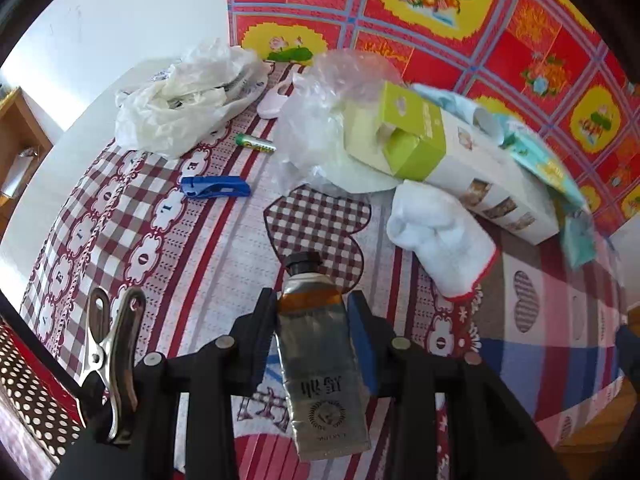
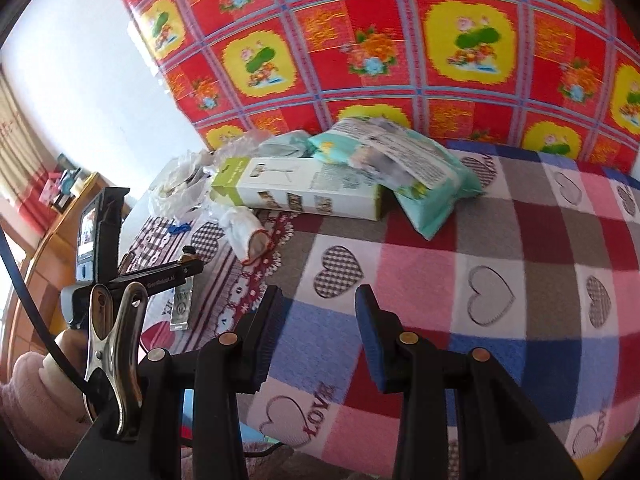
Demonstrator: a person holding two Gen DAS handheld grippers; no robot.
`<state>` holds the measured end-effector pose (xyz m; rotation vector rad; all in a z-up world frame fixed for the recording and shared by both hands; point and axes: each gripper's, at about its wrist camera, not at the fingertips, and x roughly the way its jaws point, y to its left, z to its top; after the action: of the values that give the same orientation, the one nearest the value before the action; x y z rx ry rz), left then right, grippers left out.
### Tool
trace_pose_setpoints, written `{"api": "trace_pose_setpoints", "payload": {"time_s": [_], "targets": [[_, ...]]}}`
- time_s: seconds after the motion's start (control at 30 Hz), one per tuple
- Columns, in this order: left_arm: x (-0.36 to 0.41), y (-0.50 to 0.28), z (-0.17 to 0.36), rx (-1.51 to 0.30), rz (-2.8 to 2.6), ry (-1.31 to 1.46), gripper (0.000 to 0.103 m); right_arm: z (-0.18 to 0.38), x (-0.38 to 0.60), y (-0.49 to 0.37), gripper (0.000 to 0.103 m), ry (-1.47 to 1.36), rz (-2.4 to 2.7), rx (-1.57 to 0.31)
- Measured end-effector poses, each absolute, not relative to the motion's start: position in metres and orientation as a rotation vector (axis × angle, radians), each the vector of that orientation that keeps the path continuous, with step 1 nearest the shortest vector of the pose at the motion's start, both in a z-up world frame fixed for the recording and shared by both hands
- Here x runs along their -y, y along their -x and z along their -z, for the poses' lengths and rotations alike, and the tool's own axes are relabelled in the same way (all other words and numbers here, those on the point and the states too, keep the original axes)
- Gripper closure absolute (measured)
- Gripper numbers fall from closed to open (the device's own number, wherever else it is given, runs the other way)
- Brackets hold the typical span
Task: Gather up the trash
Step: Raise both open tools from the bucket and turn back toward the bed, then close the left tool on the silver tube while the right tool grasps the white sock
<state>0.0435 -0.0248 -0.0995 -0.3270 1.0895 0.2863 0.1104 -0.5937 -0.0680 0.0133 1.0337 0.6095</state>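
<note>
Gripping looks like the step in hand: the left tool (image 1: 312,320) has a flattened silver tube (image 1: 320,360) with a black cap between its pads (image 1: 362,336), both pads lying against the tube's sides, so I read it as pinching the tube (no earlier picture is there to compare). The tube lies near the front of a bed covered by a red-checked blanket (image 1: 200,248), cap pointing far. Farther off sit the other candidates for trash: a crumpled white plastic bag (image 1: 180,104) far left, a green battery (image 1: 256,144) and a blue clip (image 1: 216,188) just nearer, a clear bag (image 1: 320,120) in the middle, a green-and-white carton (image 1: 460,152) to the right with a teal packet (image 2: 420,184) resting on it, and a white sock (image 1: 440,236) near the carton.

The right tool (image 2: 316,320) hangs over a patchwork heart blanket (image 2: 440,280) with its jaws spread and nothing between them.

Next, by my judgement, the tube must be lifted clear without slipping (it is thin and slick) and carried to a bin, which no view shows
</note>
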Motion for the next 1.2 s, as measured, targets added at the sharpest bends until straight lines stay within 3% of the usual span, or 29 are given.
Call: {"api": "trace_pose_setpoints", "payload": {"time_s": [0.27, 0.4, 0.77, 1.13, 1.2], "targets": [[0.016, -0.031, 0.079, -1.060, -0.279, 0.356, 0.065, 0.075, 0.552, -0.126, 0.064, 0.000, -0.664, -1.058], [0.010, -0.026, 0.073, -1.060, -0.286, 0.388, 0.065, 0.084, 0.530, -0.134, 0.053, 0.045, -0.693, -1.090], [0.011, -0.015, 0.067, -1.065, -0.325, 0.419, 0.065, 0.115, 0.461, -0.164, 0.051, 0.190, -0.810, -1.104], [0.020, -0.020, 0.068, -1.062, -0.328, 0.446, 0.065, 0.143, 0.430, -0.180, 0.051, 0.200, -0.878, -1.166], [0.021, -0.019, 0.065, -1.050, -0.326, 0.450, 0.065, 0.147, 0.429, -0.183, 0.059, 0.189, -0.866, -1.193]]}}
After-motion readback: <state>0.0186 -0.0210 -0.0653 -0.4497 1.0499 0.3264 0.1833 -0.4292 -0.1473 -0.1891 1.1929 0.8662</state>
